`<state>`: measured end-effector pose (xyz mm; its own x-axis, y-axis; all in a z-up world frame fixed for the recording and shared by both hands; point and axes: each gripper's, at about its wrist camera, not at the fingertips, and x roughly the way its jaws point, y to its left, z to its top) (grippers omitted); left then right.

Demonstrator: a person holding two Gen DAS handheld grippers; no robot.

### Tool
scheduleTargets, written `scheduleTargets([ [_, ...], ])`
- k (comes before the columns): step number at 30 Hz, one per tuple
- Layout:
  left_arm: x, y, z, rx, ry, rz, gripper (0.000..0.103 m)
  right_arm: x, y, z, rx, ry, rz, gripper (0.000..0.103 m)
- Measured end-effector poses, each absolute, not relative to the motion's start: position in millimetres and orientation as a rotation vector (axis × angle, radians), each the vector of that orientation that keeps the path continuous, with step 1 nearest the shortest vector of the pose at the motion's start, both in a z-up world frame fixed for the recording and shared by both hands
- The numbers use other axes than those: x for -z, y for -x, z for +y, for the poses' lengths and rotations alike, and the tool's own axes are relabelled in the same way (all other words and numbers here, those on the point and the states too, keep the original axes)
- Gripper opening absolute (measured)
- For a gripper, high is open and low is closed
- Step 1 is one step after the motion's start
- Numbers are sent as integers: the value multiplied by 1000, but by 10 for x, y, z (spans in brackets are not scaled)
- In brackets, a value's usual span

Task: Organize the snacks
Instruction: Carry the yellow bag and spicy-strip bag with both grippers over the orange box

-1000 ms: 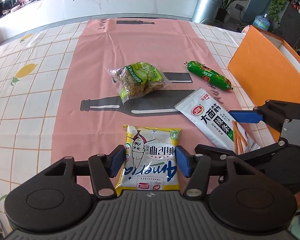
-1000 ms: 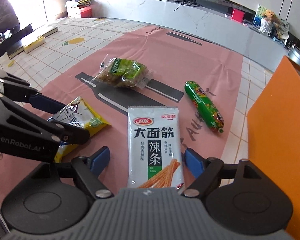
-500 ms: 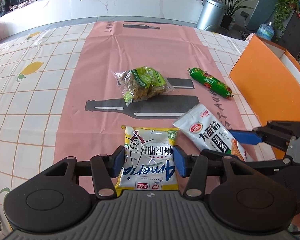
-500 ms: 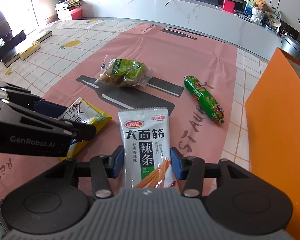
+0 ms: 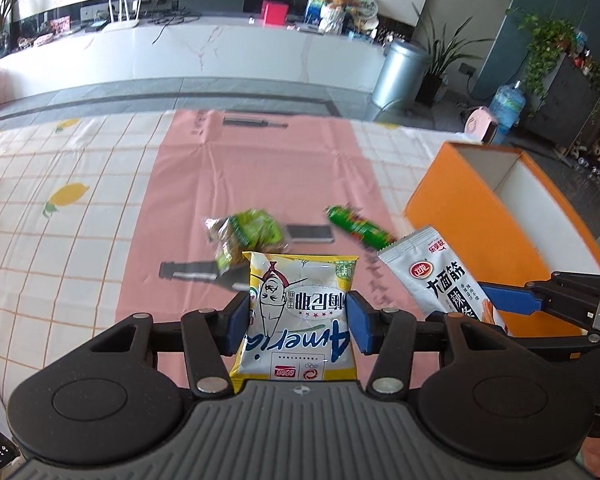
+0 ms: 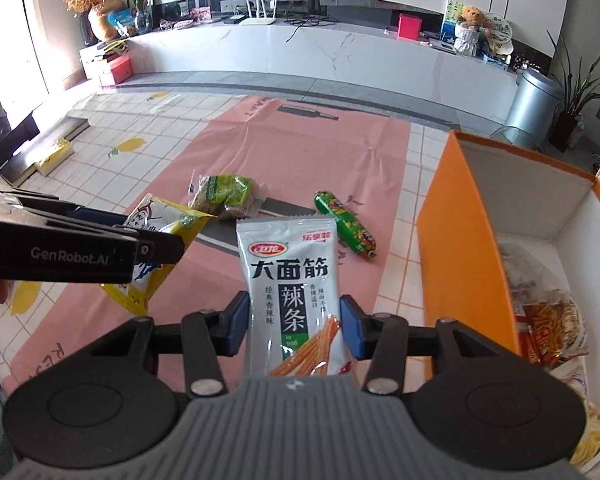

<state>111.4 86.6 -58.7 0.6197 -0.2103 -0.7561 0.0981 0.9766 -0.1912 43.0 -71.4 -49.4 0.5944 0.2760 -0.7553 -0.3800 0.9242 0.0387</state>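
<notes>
1. Left tool (image 5: 298,322): blue pads pressed on both side edges of a yellow-and-white foil snack packet (image 5: 300,312), about half open. The packet is clear of the worktop (image 5: 60,208), which wears a pink and lemon-check cloth.
2. Right tool (image 6: 291,326): jaws have just been closing; they now clamp a tall grey-white plastic pouch of spicy strips (image 6: 292,288), pads against its edges. The pouch stands upright in the grip, also off the cloth.
3. Left on the worktop: a clear bag of green-wrapped biscuits (image 6: 226,196) and a green plastic-skinned sausage stick (image 6: 346,230), well apart from each other.
4. An open orange cardboard box with white inside (image 6: 460,240) stands on the right; it already holds some packets.
5. Step in hand, as I judge it: pick done on both sides, carry beginning.
6. Next move calls for bringing each packet over the orange wall, right pouch first since it is nearer, then releasing low inside. Risk: the two tools crossing at the box mouth.
</notes>
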Motion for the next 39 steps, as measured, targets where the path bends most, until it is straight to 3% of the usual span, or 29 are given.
scheduleTargets([
  [17,-110,-1189,-163,405,33,780,58,-284,-266,-1687,-250,143,764,45],
  [29,-36,-1405,-1111,584,-159,803,58,-159,-447,-2453,-153,119,844,45],
  [39,285,-1763,-1454,672,-303,888,58,206,-739,-2797,-134,67,947,46],
])
